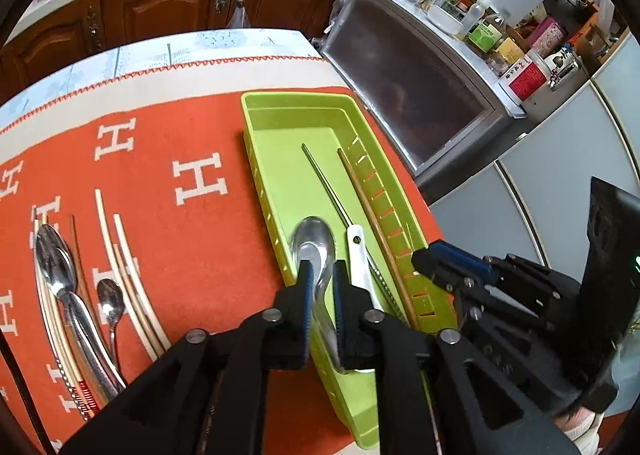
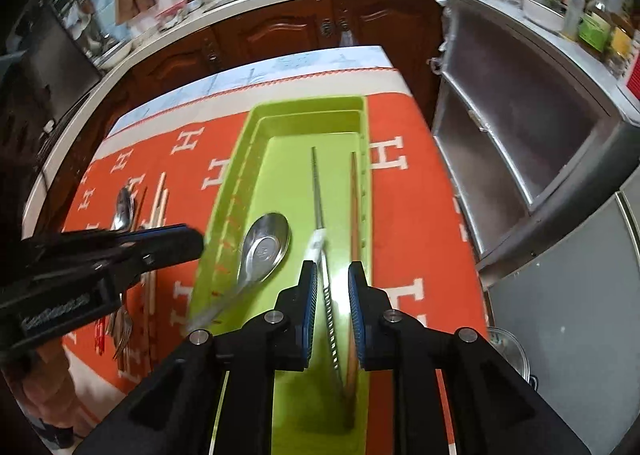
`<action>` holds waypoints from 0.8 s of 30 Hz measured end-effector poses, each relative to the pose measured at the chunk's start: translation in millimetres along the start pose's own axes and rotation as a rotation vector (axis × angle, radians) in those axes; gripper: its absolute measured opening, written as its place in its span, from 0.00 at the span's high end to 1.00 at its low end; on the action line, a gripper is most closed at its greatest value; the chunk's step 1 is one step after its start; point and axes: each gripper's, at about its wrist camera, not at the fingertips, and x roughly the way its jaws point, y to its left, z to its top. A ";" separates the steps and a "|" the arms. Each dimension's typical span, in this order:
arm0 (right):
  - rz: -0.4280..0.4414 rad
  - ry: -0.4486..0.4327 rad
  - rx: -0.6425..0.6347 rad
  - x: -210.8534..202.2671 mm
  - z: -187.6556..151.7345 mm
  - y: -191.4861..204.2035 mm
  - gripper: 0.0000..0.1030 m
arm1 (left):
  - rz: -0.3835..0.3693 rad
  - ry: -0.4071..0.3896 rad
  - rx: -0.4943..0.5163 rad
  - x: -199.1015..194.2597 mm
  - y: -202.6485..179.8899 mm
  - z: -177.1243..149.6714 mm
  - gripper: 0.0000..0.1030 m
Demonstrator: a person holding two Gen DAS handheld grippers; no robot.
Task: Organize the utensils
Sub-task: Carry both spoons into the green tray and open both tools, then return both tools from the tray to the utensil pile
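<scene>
Left gripper (image 1: 320, 275) jaws narrow, slack around steel spoon (image 1: 314, 243) handle; spoon in green tray (image 1: 256, 159), long axis near-to-far. Right gripper (image 2: 333, 279) jaws narrow, straddling metal chopstick (image 2: 320, 215), pads not pressing. Loose utensils (image 1: 72, 287) lie left, nearer left gripper.

Cutlery half sorted: some in the green tray, the rest lying on the orange cloth.

The long green tray (image 1: 280, 183) runs from 6 toward 12 o'clock. Inside it lie a big steel spoon (image 1: 314, 245), bowl up and pointing to 12, a white-handled utensil (image 1: 358, 255), a thin metal chopstick (image 1: 324, 183) and a wooden chopstick (image 1: 368, 207) along the slotted 3 o'clock wall. Out at 9 o'clock on the cloth (image 1: 192, 255) lie two more spoons (image 1: 60, 271), a small teaspoon (image 1: 110, 301) and pale chopsticks (image 1: 120, 255).
</scene>
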 end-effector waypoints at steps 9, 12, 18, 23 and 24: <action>-0.043 0.003 0.055 19.0 6.1 -14.1 0.88 | 0.061 -0.030 -0.031 -22.2 26.2 -5.6 0.80; -0.065 -0.008 0.027 24.4 4.6 -9.2 0.94 | 0.103 -0.045 -0.051 -34.5 45.1 -10.4 0.74; -0.087 -0.037 -0.062 29.1 2.6 12.8 0.96 | 0.176 -0.071 -0.125 -64.0 94.8 -30.5 0.67; -0.068 -0.034 -0.088 31.4 2.1 34.1 0.96 | 0.240 -0.068 -0.201 -84.7 135.3 -51.2 0.55; -0.065 -0.029 -0.090 32.2 2.3 38.4 0.96 | 0.250 -0.070 -0.210 -88.0 139.5 -55.0 0.53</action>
